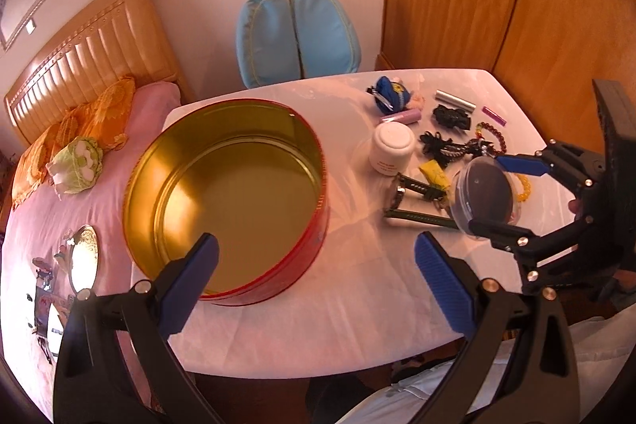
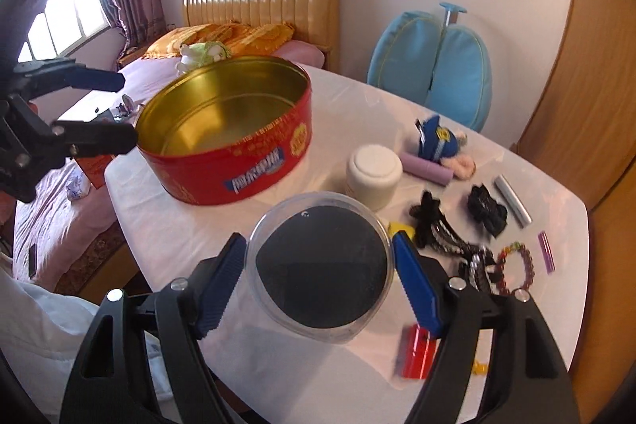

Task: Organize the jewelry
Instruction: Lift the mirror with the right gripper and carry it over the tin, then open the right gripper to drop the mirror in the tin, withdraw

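Far left, the bed (image 1: 51, 209) runs alongside the desk (image 1: 338, 324), and the left gripper (image 1: 318, 273) hangs with its fingers (image 1: 190, 285) spread wide and released, gripping nothing; one blue pad sits over the near rim of the red tin (image 1: 226, 201), the other over bare white desk. The tin stands open, gold inside, nothing in it, close to the desk's left edge. Between tin and clutter there's a clear white strip. Moving right: the white jar (image 1: 391, 150), the green-strapped watch (image 1: 417, 197), black hair ties (image 1: 451, 116), a beaded bracelet (image 1: 495, 134), all bunched together. And there's the right gripper (image 2: 320, 281), fingers (image 2: 417, 289) clamped on the rim of the round clear case (image 2: 322, 265), one pad on each side, the case lifted above the desk. A small red box (image 2: 413, 348) lies beneath, near the front edge.
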Tool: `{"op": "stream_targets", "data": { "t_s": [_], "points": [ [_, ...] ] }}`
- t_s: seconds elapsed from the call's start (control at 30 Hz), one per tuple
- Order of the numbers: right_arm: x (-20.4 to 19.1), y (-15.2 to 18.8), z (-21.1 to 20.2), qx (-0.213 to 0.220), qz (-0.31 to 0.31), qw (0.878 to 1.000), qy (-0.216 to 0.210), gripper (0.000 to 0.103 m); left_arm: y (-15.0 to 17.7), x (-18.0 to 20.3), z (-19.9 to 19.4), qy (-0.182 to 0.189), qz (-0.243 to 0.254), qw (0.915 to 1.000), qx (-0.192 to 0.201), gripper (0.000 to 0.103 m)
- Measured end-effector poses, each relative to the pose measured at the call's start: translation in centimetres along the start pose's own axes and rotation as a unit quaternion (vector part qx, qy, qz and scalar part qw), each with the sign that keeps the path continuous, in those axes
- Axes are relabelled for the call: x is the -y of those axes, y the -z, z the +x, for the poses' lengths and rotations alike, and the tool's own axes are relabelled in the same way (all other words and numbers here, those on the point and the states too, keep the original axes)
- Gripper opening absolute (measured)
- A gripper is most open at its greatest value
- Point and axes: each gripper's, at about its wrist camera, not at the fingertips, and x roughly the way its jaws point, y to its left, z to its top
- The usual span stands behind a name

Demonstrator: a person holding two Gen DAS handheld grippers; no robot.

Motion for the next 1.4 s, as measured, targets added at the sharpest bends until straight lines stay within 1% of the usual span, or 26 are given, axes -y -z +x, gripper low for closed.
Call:
{"op": "stream_targets", "data": {
  "t_s": [0.1,0.17,0.27,0.33,0.43,0.47,0.53,0.6,0.67,0.83,0.9,0.97,1.1,1.2,1.3,1.4],
  "points": [
    [-2.5,-3.6,0.1,0.029,-0.011,0.999,-0.014,0.076,0.3,-4.3,0.0,-0.023,-0.021,0.9995,0.009,0.096],
    [-4.2,-6.1,0.8,0.04,-0.017,0.999,-0.023,0.076,0.2,-7.6,0.3,-0.035,-0.035,0.9986,0.016,0.096],
    [-7.6,-9.8,3.8,0.036,-0.026,0.999,-0.024,0.076,0.2,-13.1,1.3,-0.024,-0.054,0.9979,0.027,0.096],
    [-9.8,-12.1,6.5,0.021,-0.03,0.999,-0.024,0.076,0.3,-16.3,2.3,-0.02,-0.057,0.9979,0.025,0.096],
    [-12.5,-14.7,12.0,-0.019,-0.03,0.999,-0.024,0.076,0.9,-20.5,4.1,-0.029,-0.038,0.9985,0.028,0.096],
    [-13.3,-15.1,13.8,-0.034,-0.028,0.999,-0.021,0.076,1.0,-21.6,4.7,-0.032,-0.034,0.9986,0.023,0.096],
    [-14.6,-15.8,16.9,-0.065,-0.02,0.998,-0.014,0.076,1.5,-23.6,5.6,-0.021,-0.03,0.9992,0.016,0.096],
    [-15.5,-15.9,19.1,-0.09,-0.009,0.996,-0.011,0.076,2.0,-25.3,6.3,-0.005,-0.026,0.9995,0.013,0.096],
    [-16.1,-15.8,20.8,-0.112,-0.01,0.994,-0.001,0.076,2.5,-26.7,7.2,0.001,-0.024,0.9997,0.006,0.096],
    [-16.8,-15.9,24.0,-0.169,-0.015,0.985,0.029,0.077,2.9,-29.1,8.5,0.031,-0.035,0.9989,-0.001,0.096],
    [-17.1,-15.7,24.7,-0.182,-0.021,0.982,0.046,0.077,2.7,-29.7,8.6,0.037,-0.04,0.9985,0.002,0.096],
    [-17.4,-15.3,25.4,-0.196,-0.027,0.979,0.051,0.077,2.6,-29.9,8.8,0.041,-0.041,0.9983,0.005,0.096],
    [-17.6,-15.1,25.3,-0.191,-0.032,0.979,0.057,0.091,2.1,-29.9,8.9,0.047,-0.034,0.9983,0.007,0.096],
    [-17.4,-15.3,24.8,-0.182,-0.031,0.981,0.059,0.091,1.8,-29.7,9.1,0.056,-0.039,0.9976,0.008,0.096],
    [-16.9,-15.3,23.9,-0.171,-0.026,0.983,0.06,0.092,1.4,-29.5,9.3,0.071,-0.052,0.9962,-0.002,0.096],
    [-16.4,-15.2,23.0,-0.162,-0.017,0.984,0.067,0.093,1.1,-28.8,9.0,0.071,-0.055,0.996,0.006,0.096]
  ]
}}
